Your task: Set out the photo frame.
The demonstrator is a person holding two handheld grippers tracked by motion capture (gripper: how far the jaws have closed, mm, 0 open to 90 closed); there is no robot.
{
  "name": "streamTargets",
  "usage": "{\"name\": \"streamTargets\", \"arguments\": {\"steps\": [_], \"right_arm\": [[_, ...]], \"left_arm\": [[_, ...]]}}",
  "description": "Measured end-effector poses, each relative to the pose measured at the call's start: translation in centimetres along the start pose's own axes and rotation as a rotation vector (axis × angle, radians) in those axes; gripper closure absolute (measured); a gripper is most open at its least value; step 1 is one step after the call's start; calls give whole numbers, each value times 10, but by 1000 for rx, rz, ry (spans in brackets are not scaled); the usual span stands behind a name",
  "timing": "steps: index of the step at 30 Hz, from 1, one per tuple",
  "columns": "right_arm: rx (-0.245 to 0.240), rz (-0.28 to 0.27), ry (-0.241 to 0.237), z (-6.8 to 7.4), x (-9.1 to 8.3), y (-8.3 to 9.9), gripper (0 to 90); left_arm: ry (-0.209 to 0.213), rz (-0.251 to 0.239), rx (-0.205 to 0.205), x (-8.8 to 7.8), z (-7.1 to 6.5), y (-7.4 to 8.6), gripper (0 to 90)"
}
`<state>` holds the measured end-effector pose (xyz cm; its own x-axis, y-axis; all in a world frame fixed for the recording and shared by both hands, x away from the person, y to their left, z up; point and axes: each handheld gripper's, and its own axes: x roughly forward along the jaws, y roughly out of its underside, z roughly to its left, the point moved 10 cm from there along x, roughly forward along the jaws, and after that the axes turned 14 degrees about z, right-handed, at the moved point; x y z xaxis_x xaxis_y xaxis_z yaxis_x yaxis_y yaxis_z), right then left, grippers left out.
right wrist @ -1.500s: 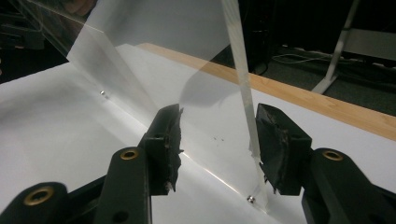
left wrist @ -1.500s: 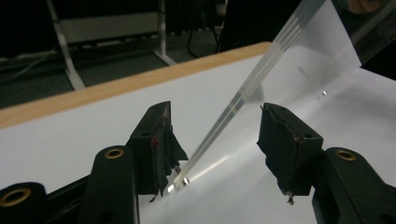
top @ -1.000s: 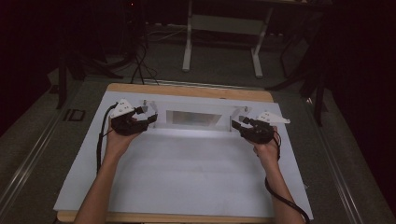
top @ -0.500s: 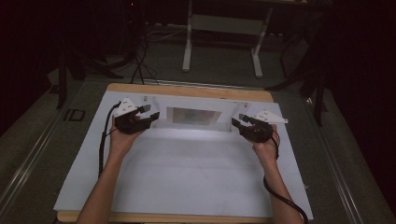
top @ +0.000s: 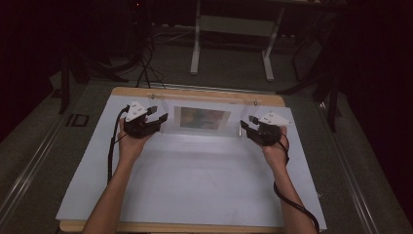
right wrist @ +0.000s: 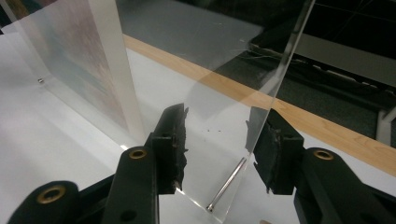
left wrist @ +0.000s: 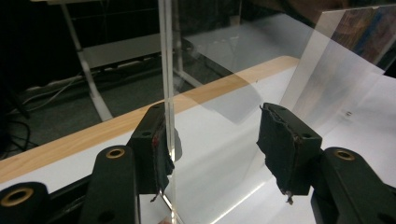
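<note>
No writing, label, brand, number or sign can be read anywhere in this scene. The print (top: 202, 117) mounted in the clear acrylic frame (top: 234, 122), standing at the far middle of the table (top: 195, 195), shows blurred patches of colour and no legible lettering. A dark rectangular mark on the floor (top: 77, 120) just left of the table's far corner is too small and dim to make out as characters. The grey plates atop the left gripper (top: 160, 117) and the right gripper (top: 249, 124) carry no marking that can be read.
</note>
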<state>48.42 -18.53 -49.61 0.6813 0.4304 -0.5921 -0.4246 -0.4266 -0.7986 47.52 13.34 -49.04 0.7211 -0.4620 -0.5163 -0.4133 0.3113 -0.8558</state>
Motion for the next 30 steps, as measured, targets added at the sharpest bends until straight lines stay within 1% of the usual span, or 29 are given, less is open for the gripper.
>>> {"name": "streamTargets", "arguments": {"steps": [9, 16, 19, 22, 23, 24, 25, 26, 28, 30], "right_arm": [[13, -3, 6, -4, 4, -4, 561], [32, 6, 2, -5, 5, -5, 561], [36, 10, -5, -5, 3, -4, 561], [46, 14, -15, -4, 0, -3, 561], [46, 16, -20, -3, -1, -3, 561], [45, 17, -23, -2, -2, -3, 560], [42, 16, -29, -1, -3, -3, 560], [46, 16, -34, 0, -5, -3, 558], [48, 14, -39, 1, -6, -3, 558], [47, 14, -40, 2, -10, -3, 557]], "left_arm": [[-31, 11, 1, 3, 3, -4, 459], [-25, 16, -7, 3, 3, -6, 468], [-22, 11, -3, -2, 1, -9, 471], [-15, 6, -15, -4, -1, -11, 472], [-6, 6, -28, -7, -1, -11, 474], [-6, 6, -28, -7, -1, -11, 475], [1, 2, -43, -9, -1, -10, 476], [1, 2, -43, -9, -1, -10, 481], [14, -8, -57, -11, -3, -10, 485], [20, -4, -62, -13, -5, -8, 486]]}}
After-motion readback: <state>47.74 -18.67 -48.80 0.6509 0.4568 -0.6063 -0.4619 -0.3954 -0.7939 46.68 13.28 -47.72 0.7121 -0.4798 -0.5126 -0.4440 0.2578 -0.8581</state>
